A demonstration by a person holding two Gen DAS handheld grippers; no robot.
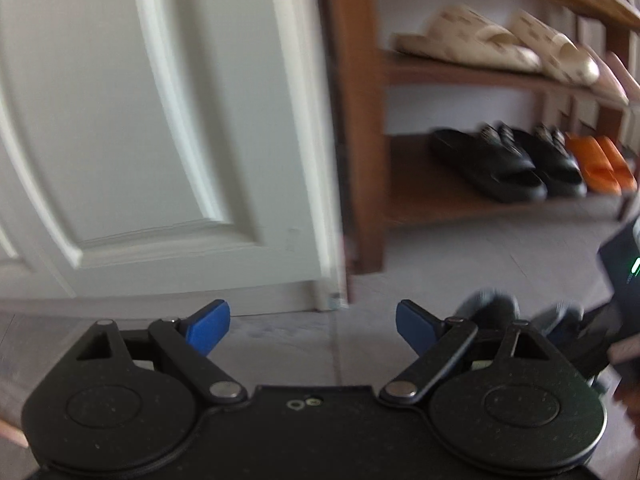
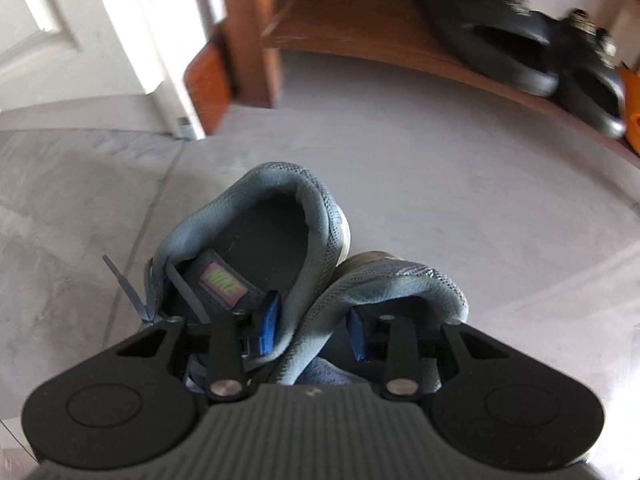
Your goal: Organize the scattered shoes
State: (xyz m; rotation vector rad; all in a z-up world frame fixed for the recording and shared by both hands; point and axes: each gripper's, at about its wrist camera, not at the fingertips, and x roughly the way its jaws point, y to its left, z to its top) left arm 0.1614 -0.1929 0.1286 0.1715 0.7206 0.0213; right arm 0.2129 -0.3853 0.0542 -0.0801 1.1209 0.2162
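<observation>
In the left wrist view, the left gripper (image 1: 313, 322) hangs over grey floor tiles (image 1: 280, 340) with its blue jaws spread wide and nothing between them. A white panelled door (image 1: 160, 120) fills the left side; beside it stands a wooden shoe rack (image 1: 360, 120) holding cream slippers (image 1: 492, 46) on its upper shelf, black slides (image 1: 508, 164) and orange slippers (image 1: 600, 164) on the lower one. In the right wrist view, the right gripper (image 2: 313, 326) is clamped on the adjoining collars of two grey-blue sneakers (image 2: 276, 240), carried together above the floor, near the rack's lower shelf (image 2: 360, 36), where the black slides sit at the right.
</observation>
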